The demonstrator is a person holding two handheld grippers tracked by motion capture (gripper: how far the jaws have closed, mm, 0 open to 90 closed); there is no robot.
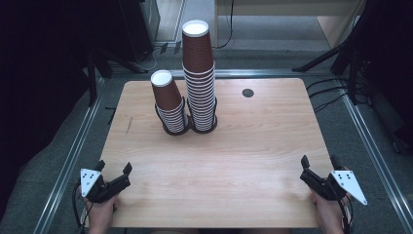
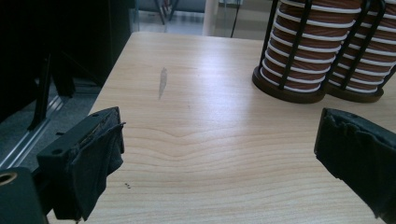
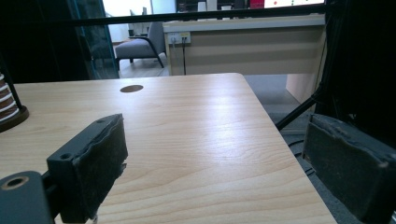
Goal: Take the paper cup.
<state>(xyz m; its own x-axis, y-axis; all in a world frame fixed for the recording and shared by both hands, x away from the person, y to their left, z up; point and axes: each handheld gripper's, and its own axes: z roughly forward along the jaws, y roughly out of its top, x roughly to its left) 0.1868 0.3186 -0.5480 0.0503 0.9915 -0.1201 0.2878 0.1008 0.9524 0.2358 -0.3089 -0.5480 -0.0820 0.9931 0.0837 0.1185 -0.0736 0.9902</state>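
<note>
On a pale wooden table with a smooth, light grain stand two stacks of brown paper cups, side by side and touching near the middle of the far half. The taller stack rises at the right, the shorter stack leans a little at its left; each is a column of nested cones with white rolled rims showing as fine bands, and the top cup of each sits upside down with its pale round base up. Each stack sits in a round black wire holder with thin upright bars and a dark ring base; in the left gripper view the bars cross the ribbed cups.

The left gripper rests at the near left corner of the table, its jaws spread wide with nothing between them; its pads are matte black, soft and rumpled. The right gripper rests at the near right corner, jaws likewise apart and empty, with flat, rough black pads. Both lie well apart from the cups. A small dark round hole sits in the tabletop toward the far right.
</note>
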